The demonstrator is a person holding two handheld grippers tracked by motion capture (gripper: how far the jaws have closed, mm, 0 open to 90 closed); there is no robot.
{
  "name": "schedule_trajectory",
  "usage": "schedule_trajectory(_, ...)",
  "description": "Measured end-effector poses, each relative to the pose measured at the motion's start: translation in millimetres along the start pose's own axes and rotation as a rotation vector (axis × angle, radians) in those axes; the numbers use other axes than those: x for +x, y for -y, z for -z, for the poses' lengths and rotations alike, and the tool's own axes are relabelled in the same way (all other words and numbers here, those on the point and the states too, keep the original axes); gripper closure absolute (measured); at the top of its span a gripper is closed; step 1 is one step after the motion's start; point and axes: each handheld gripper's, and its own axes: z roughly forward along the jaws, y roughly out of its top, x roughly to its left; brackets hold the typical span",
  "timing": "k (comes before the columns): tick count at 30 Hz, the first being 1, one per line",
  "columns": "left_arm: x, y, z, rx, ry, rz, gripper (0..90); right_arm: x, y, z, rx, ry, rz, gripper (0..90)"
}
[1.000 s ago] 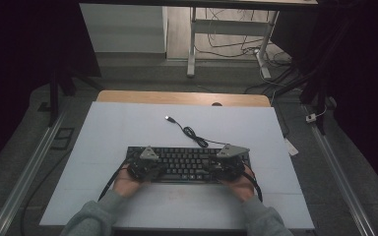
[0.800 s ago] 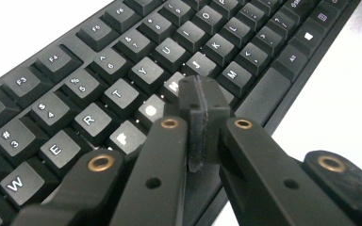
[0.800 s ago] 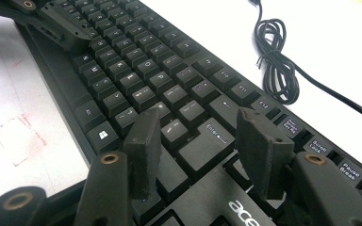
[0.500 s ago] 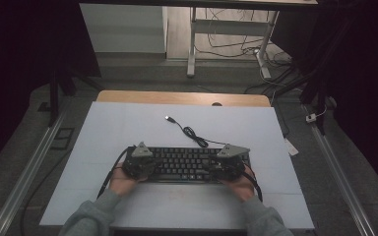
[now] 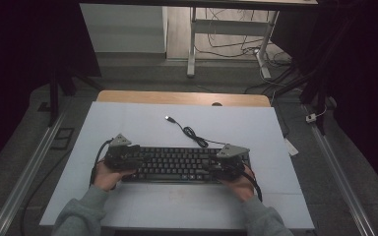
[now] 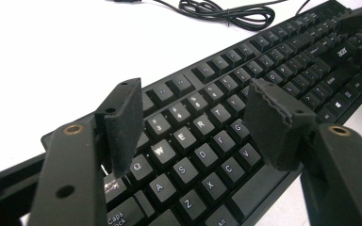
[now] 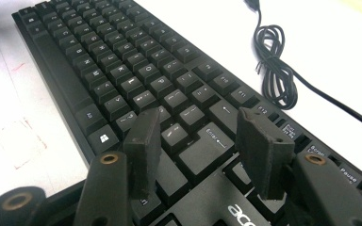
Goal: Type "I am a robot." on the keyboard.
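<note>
Hovering over matte black keyboard (image 5: 177, 164): left gripper (image 6: 193, 125) foam-padded jaws just opened, nothing between; right gripper (image 7: 195, 141) jaws spread.

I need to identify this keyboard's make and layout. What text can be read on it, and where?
"acer": on the keyboard, near the right gripper view's lower edge.
"Enter": key in front of the right gripper's fingers.
"Scroll", "Pause": keys at that view's right edge.
"Q W E R", "A S D F G", "Z X C V": letter keys in the left gripper view.
"Caps Lock": key at that view's bottom.
Other key legends are too small or blurred.
</note>
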Motion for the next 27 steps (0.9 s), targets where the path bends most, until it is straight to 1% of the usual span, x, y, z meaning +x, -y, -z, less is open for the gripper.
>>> schedule_trajectory(6, -2.1, -0.1, -0.6, 0.002, 0.018, -0.02, 36.0, -2.9, -3.3, 1.7, -0.022, 0.001, -0.014, 50.6)
schedule_trajectory(10, 0.3, -0.3, -1.0, 0.0, 0.021, -0.014, 35.4, -5.4, -7.1, 2.6, -0.043, 0.0, -0.03, 50.7)
schedule_trajectory(13, 2.2, 0.1, -0.8, 0.002, 0.021, -0.014, 34.9, -5.9, -14.1, 2.1, -0.053, -0.01, -0.03, 51.8)
schedule_trajectory(15, 3.0, 0.2, -0.5, 0.0, 0.016, -0.012, 34.9, -5.4, -19.8, 1.2, -0.06, -0.019, -0.029, 54.2)
schedule_trajectory(16, 3.2, 0.2, -0.6, -0.001, 0.013, -0.012, 34.8, -4.8, -22.6, 0.3, -0.055, -0.013, -0.025, 55.5)
schedule_trajectory(18, 2.5, 0.3, -1.6, 0.005, 0.011, -0.019, 34.6, -3.4, -27.5, -3.3, -0.046, -0.024, -0.024, 61.9)
schedule_trajectory(19, 1.5, 0.5, -2.3, 0.011, 0.009, -0.023, 34.4, -2.0, -29.8, -5.7, -0.046, -0.03, -0.021, 68.3)
schedule_trajectory(20, 0.9, 0.7, -2.9, 0.014, 0.01, -0.029, 34.2, -1.0, -32.4, -7.6, -0.035, -0.035, -0.011, 74.3)
schedule_trajectory(23, 0.1, 1.2, -2.8, 0.018, 0.005, -0.035, 33.9, 2.8, -39.9, -14.5, -0.023, -0.076, -0.015, 88.2)
schedule_trajectory(27, 0.7, 2.5, -2.2, 0.018, 0.002, -0.028, 33.9, 10.9, -50.1, -26.9, 0.003, -0.103, 0.007, 89.5)
